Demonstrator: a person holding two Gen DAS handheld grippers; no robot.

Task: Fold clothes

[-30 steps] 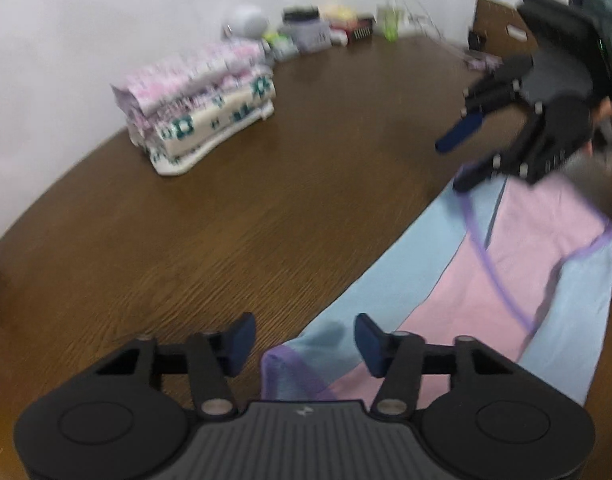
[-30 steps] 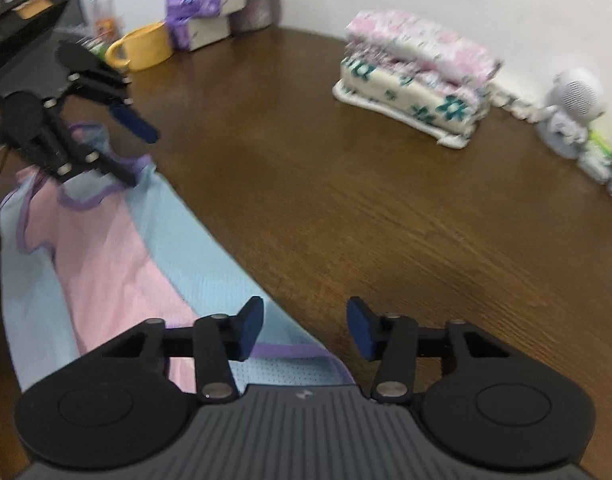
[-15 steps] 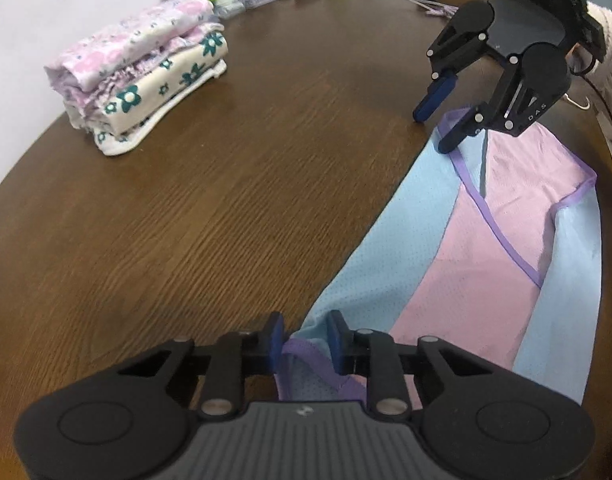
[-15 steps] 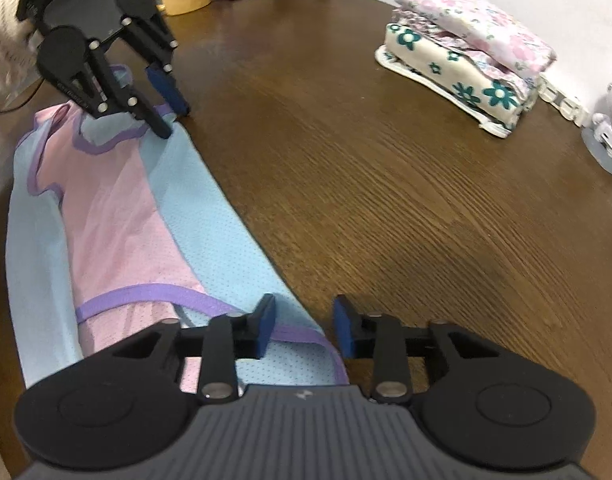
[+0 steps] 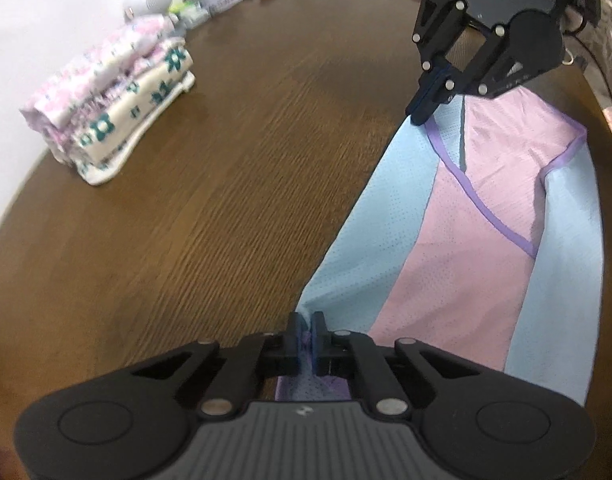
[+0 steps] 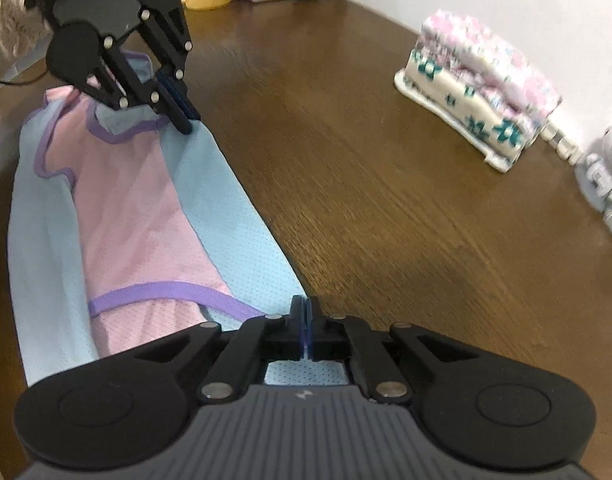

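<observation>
My left gripper [image 5: 306,330] is pressed together on one corner of the garment [image 5: 465,248]; my right gripper [image 6: 304,322] pinches the corner at the opposite end of the same blue edge. The garment, pink with blue side panels and purple trim, lies flat on the table [image 5: 226,200], its long axis running from one gripper to the other. A stack of folded clothes [image 6: 481,92] sits well apart, near the wall.
</observation>
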